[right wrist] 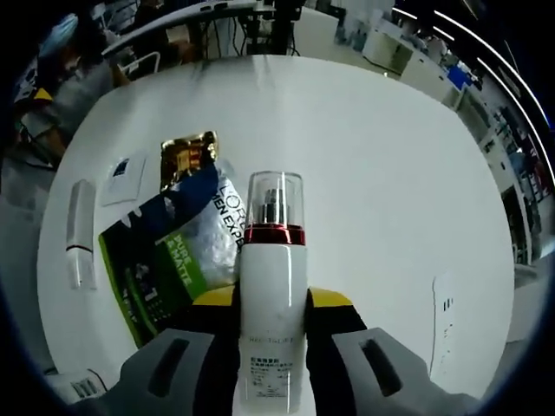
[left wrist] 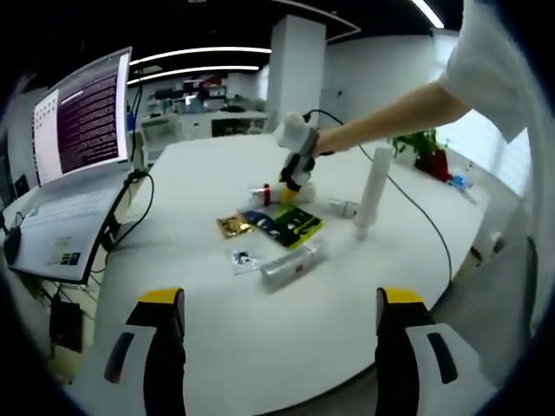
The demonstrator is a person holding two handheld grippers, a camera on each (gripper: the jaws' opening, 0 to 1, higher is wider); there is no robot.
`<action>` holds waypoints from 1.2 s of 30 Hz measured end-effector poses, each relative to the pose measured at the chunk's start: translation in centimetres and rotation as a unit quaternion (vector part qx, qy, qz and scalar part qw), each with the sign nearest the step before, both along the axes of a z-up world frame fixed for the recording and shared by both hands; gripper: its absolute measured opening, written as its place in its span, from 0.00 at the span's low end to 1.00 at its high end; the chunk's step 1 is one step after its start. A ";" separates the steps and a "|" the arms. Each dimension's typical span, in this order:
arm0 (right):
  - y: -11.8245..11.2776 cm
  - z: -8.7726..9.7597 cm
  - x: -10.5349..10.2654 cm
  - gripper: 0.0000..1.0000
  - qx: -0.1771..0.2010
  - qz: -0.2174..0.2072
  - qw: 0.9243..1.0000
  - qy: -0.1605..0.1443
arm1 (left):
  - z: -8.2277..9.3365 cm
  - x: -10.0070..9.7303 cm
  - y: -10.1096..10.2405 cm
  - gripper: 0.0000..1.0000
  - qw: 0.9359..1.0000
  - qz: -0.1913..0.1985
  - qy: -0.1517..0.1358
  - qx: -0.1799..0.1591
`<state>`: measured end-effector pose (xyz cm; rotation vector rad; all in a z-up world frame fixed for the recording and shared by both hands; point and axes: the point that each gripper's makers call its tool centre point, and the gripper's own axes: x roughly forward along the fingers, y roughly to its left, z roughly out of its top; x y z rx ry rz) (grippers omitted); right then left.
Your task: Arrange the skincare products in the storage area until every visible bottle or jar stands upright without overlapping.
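Pump bottle sits pinched in your right claw, lower centre of the right gripper view, above the sachets. Swing it over bare worktop, lower it base-first, release gently. Left claw is spread, idle.

My white pump bottle (clear cap, red collar) sits clamped between my right jaws. A tall white tube stands upright on the table; another white tube lies flat nearby.
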<state>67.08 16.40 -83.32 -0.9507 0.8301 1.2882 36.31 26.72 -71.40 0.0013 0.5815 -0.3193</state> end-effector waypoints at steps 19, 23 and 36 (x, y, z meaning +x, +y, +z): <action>-3.1 4.8 0.6 0.27 0.086 -0.075 0.993 -0.009 | 0.0 -0.1 -0.1 0.81 1.000 -0.009 -0.002 0.000; -4.8 6.0 1.2 0.27 0.111 -0.117 0.987 -0.009 | 0.0 -0.1 -0.4 0.81 1.000 -0.016 -0.002 0.000; -12.7 10.4 -0.3 0.27 0.164 -0.225 0.960 -0.025 | 0.5 0.0 -1.2 0.80 0.999 -0.032 -0.001 -0.023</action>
